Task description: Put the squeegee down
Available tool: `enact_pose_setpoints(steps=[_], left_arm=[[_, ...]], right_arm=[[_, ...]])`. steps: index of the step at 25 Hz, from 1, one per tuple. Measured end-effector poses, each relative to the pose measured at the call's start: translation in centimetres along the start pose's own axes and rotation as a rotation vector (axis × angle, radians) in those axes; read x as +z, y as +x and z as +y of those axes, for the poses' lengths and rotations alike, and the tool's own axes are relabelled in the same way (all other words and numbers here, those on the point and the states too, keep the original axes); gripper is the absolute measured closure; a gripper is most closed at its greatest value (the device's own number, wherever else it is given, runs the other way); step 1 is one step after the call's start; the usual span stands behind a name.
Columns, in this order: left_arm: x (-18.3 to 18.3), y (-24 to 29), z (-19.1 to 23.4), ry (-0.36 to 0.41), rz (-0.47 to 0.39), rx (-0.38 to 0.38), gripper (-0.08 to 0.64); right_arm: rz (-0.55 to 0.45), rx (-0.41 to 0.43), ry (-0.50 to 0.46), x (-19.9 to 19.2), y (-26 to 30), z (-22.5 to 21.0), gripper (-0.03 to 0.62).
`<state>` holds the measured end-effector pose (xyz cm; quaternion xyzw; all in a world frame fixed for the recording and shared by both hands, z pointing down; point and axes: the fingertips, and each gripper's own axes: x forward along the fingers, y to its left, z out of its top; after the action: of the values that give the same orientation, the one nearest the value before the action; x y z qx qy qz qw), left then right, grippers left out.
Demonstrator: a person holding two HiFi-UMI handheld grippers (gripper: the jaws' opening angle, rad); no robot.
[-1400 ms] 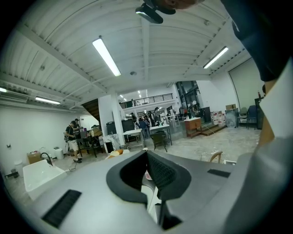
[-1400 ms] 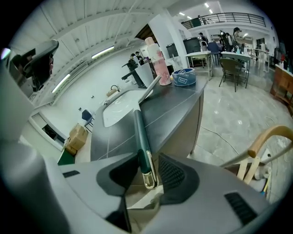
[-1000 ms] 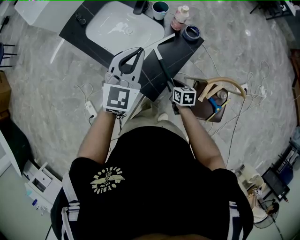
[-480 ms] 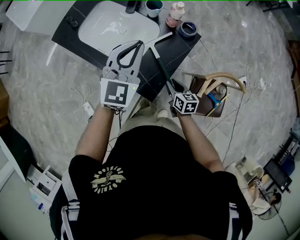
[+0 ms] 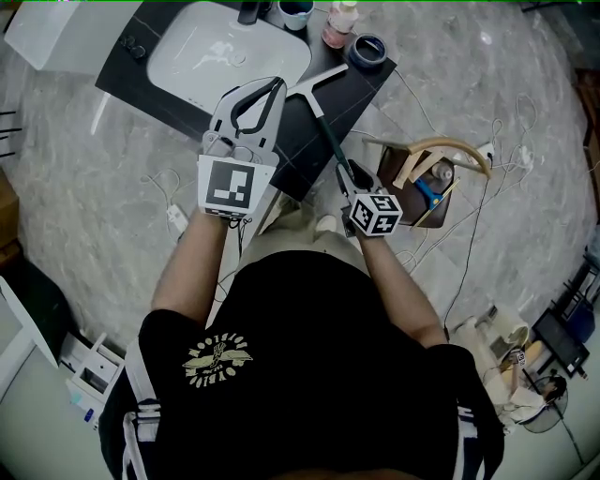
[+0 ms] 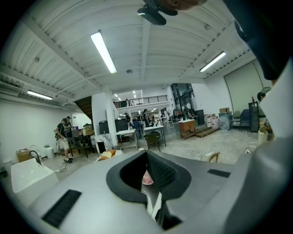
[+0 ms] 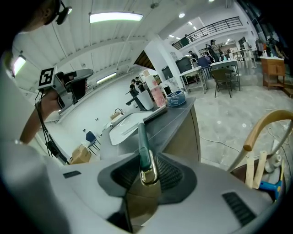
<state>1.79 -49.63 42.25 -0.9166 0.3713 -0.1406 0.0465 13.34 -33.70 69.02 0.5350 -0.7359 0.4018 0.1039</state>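
The squeegee (image 5: 327, 139) has a dark green handle and a pale blade (image 5: 317, 82) that lies over the dark counter (image 5: 370, 89) beside the white sink (image 5: 225, 52). My right gripper (image 5: 350, 176) is shut on the near end of the handle. In the right gripper view the green handle (image 7: 142, 145) and its gold end loop sit pinched between the right gripper's (image 7: 146, 172) pads. My left gripper (image 5: 274, 89) hovers over the counter's front edge, left of the squeegee, its tips together with nothing in them. The left gripper (image 6: 147, 155) looks out level into the hall.
At the counter's back edge stand a cup (image 5: 295, 11), a pink bottle (image 5: 339, 23) and a tape roll (image 5: 367, 49). A wooden basket with a curved handle (image 5: 441, 150) sits on the floor to the right. Cables (image 5: 173, 211) trail across the marble floor.
My right gripper has drawn back toward the person and lifted a little, the squeegee still in it. The left gripper has hardly shifted.
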Motion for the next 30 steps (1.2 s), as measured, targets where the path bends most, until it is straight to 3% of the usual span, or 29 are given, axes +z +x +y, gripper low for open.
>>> enact_pose_setpoints(steps=[5,11,14,19,30], left_arm=[[0.1,0.1,-0.4,-0.002,-0.002,-0.006,0.535],[-0.2,0.2,-1.4,0.007,0.008,-0.017,0.536],[0.0,0.4,-1.5,0.012,0.001,-0.019,0.536],[0.4,-0.2,-3.3,0.023,0.012,-0.024,0.536],[2.8,-2.2,-5.4,0.049,-0.008,-0.011,0.536]], right_arm=[[-0.031,-0.021,-0.002,0.1,-0.2,-0.8,0.459],[0.024,-0.060,-0.060,-1.3,1.4,-2.4,0.440],[0.041,-0.047,-0.060,-1.5,2.2,-2.7,0.437],[0.053,-0.011,0.038,-2.6,1.9,-3.1,0.436],[0.073,0.022,-0.017,-3.0,-0.2,-3.3,0.407]])
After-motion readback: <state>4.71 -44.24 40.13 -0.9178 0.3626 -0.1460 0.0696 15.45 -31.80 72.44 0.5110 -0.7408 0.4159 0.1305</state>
